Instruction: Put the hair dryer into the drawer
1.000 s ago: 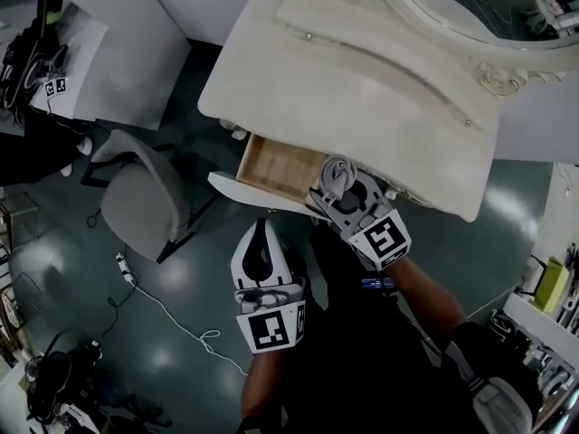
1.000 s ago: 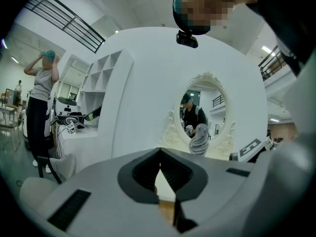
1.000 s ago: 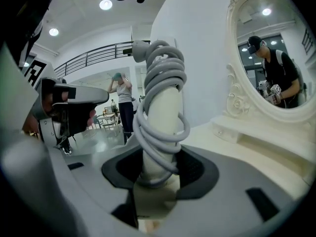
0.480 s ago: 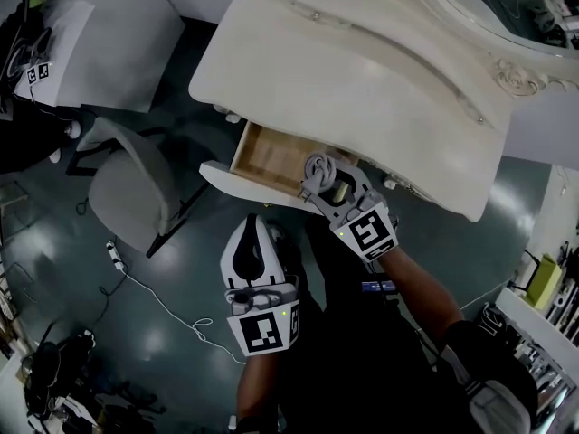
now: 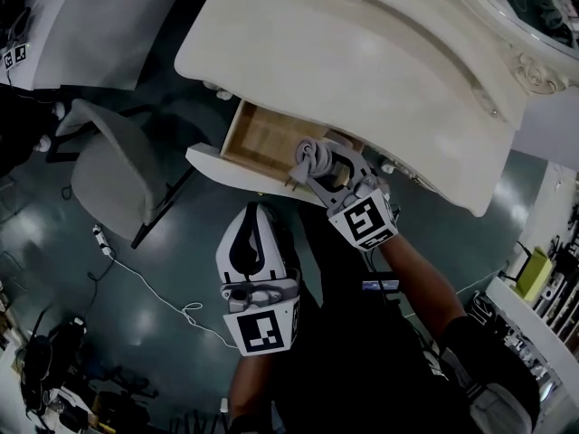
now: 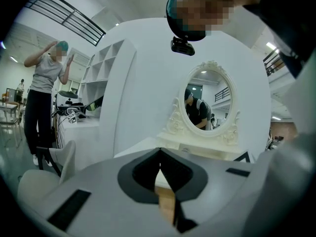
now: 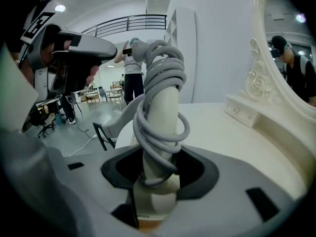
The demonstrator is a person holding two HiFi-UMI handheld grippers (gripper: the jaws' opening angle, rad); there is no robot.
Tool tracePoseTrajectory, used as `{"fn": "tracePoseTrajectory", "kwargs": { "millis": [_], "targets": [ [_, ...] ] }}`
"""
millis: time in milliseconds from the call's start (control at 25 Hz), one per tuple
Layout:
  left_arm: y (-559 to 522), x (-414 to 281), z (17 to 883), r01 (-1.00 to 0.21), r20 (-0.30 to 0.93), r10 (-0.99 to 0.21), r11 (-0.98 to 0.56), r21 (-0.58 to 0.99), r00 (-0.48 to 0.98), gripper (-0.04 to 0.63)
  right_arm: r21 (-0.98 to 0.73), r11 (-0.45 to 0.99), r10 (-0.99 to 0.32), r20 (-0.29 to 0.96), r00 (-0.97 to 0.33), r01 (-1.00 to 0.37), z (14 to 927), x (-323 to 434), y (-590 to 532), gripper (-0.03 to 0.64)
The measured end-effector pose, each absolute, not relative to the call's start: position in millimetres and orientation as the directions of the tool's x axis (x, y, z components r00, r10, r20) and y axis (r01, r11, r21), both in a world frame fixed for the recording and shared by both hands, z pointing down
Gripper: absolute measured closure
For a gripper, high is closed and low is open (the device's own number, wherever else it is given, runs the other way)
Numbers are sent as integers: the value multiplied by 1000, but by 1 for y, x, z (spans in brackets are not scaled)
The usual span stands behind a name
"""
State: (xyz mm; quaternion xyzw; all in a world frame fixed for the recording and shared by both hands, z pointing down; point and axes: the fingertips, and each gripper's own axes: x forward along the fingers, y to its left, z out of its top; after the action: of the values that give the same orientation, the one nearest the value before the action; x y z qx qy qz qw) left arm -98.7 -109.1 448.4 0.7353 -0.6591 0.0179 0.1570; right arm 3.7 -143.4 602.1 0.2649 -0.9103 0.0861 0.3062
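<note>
At left, the left gripper (image 5: pixel 260 215), jaws together and empty, points at the drawer (image 5: pixel 256 143) front just ahead. At right, the right gripper (image 5: pixel 327 175) is clamped on the hair dryer (image 5: pixel 308 155), cord (image 7: pixel 162 75) coiled round it, over the open drawer.

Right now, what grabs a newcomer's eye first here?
The right gripper is clamped on a hair dryer with its grey cord wound round it, at the open wooden drawer of a white dressing table. The left gripper hangs nearer the person, jaws together, empty.
</note>
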Motion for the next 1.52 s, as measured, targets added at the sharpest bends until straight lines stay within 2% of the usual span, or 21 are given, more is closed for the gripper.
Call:
{"fn": "tracePoseTrajectory", "kwargs": {
  "millis": [720,1520],
  "targets": [
    [-111,-101,479,-969,265,-957,-56,239,120,572,15,876,-311,782,-540,-482,686,7,-130,419],
    [-115,-110,493,-973,274,-955,-51,226,114,572,-2,895,-179,915,-362,-447,739,12,-122,419]
  ]
}}
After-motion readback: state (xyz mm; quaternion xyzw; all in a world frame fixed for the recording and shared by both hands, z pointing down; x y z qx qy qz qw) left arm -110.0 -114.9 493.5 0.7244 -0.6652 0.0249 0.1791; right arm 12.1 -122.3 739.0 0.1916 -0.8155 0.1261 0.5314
